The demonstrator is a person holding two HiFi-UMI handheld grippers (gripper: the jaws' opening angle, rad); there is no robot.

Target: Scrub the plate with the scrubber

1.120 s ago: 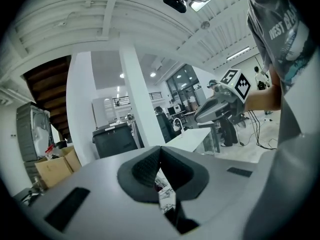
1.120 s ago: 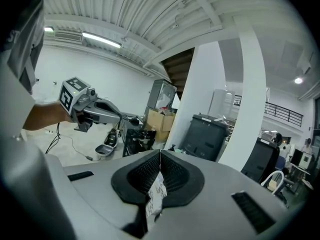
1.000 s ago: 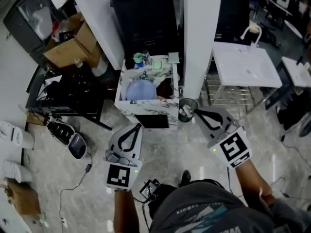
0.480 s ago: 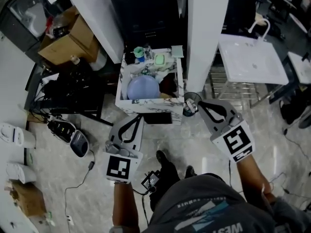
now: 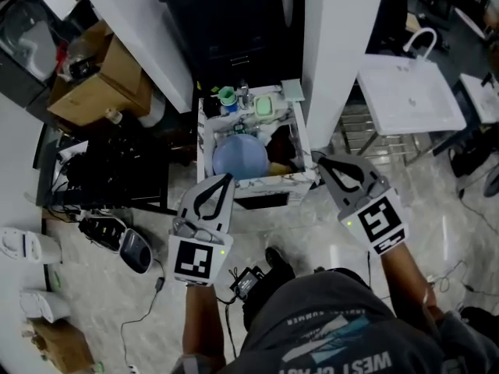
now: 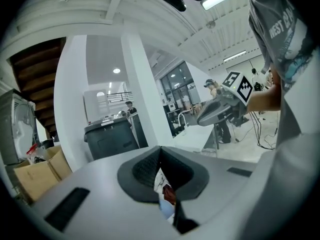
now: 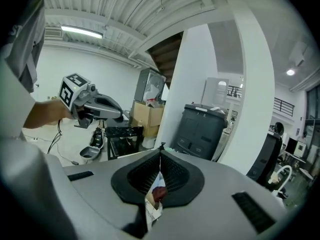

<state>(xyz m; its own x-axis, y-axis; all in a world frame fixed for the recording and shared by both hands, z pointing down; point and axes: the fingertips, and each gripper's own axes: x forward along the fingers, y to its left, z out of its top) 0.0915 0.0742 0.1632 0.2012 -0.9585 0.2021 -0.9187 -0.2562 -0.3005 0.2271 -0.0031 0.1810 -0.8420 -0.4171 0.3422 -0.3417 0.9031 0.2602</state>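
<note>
A round blue plate (image 5: 240, 157) lies in the marble-patterned basin unit (image 5: 257, 185) ahead of me on the floor. At the unit's back edge sits a pale green pad (image 5: 263, 106) that may be the scrubber, beside a green cup (image 5: 226, 96). My left gripper (image 5: 228, 178) hangs shut and empty just short of the unit's front left corner. My right gripper (image 5: 320, 160) is shut and empty by the front right corner. In the left gripper view the left gripper's (image 6: 160, 148) tips meet. The right gripper's (image 7: 161, 146) tips meet too in the right gripper view.
A black bin (image 5: 226, 14) stands behind the unit between white pillars (image 5: 343, 37). Cardboard boxes (image 5: 93, 84) and a black rack (image 5: 101, 170) are to the left. A white sink table (image 5: 409, 96) is on the right. Cables and a small device (image 5: 134, 249) lie on the floor.
The basin unit with the plate has come closer to both grippers as the person steps forward. Both grippers stay shut and empty.
</note>
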